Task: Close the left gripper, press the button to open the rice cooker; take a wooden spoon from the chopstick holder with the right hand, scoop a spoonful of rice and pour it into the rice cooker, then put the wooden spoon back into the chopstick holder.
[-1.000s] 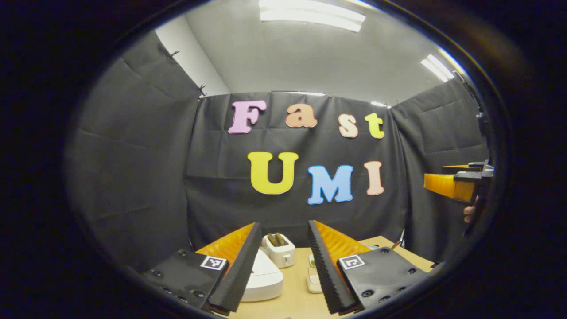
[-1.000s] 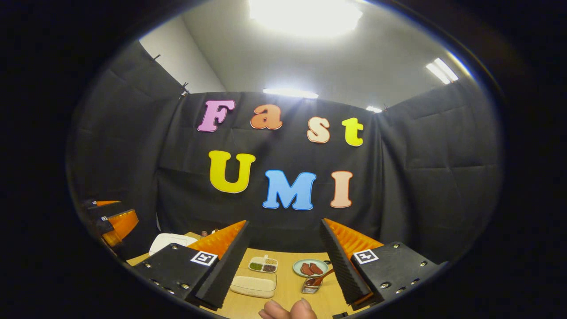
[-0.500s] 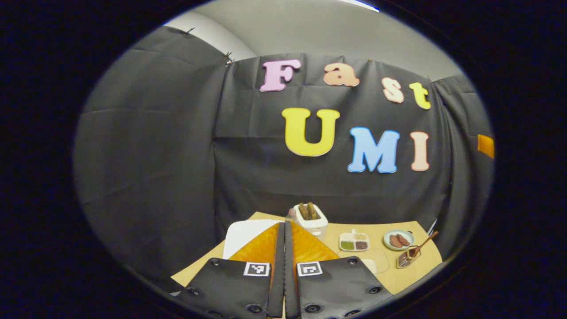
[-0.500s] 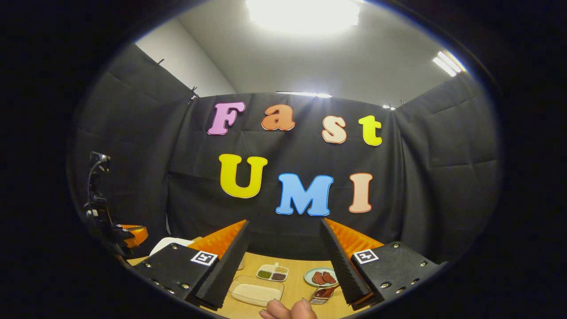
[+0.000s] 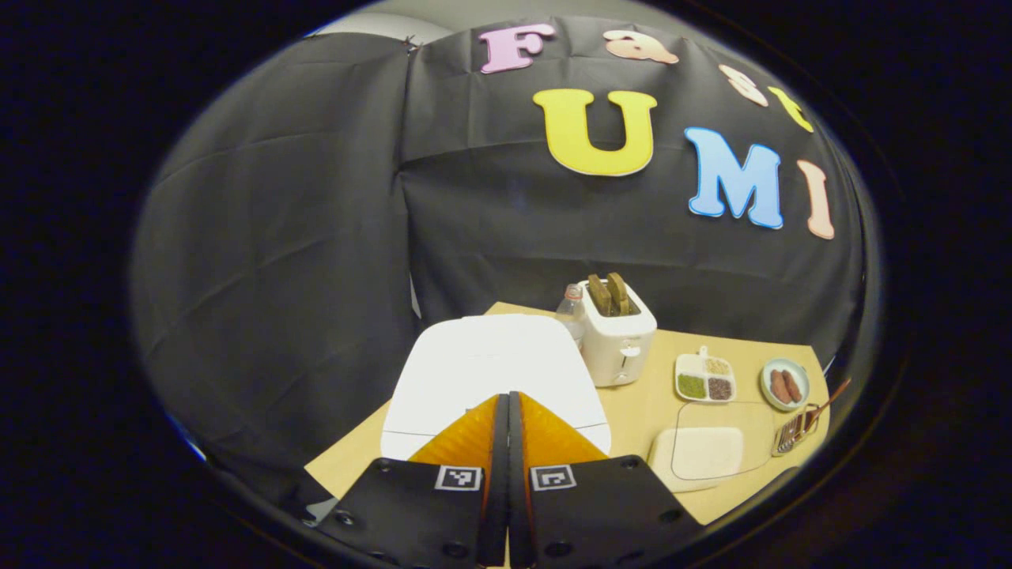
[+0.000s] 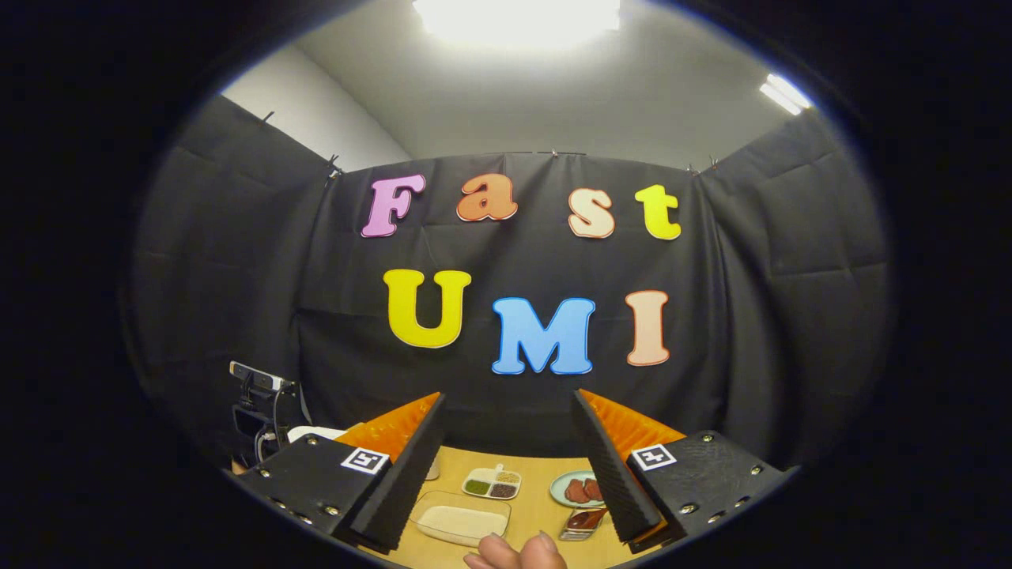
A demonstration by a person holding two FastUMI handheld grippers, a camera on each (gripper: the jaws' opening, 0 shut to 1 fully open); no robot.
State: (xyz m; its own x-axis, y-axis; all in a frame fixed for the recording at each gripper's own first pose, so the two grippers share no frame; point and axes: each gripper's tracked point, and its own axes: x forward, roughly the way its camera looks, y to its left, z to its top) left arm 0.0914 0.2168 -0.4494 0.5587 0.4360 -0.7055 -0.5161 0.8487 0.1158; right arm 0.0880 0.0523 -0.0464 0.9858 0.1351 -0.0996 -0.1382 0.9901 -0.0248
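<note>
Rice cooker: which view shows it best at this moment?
The left gripper view. The white rice cooker lies just beyond the shut left gripper, its closed lid seen from above, beside the toaster. The right gripper view catches just a white sliver of it behind the left jaw of the right gripper.

- On the counter [image 5: 632, 415], in the left gripper view, the rice cooker [image 5: 494, 371] sits at 6 o'clock.
- The toaster [image 5: 617, 336] stands at its 2 o'clock, just beside it.
- The rice container [image 5: 700, 452] lies at 4 o'clock, with the chopstick holder [image 5: 791, 431] at its 3 o'clock.
</note>
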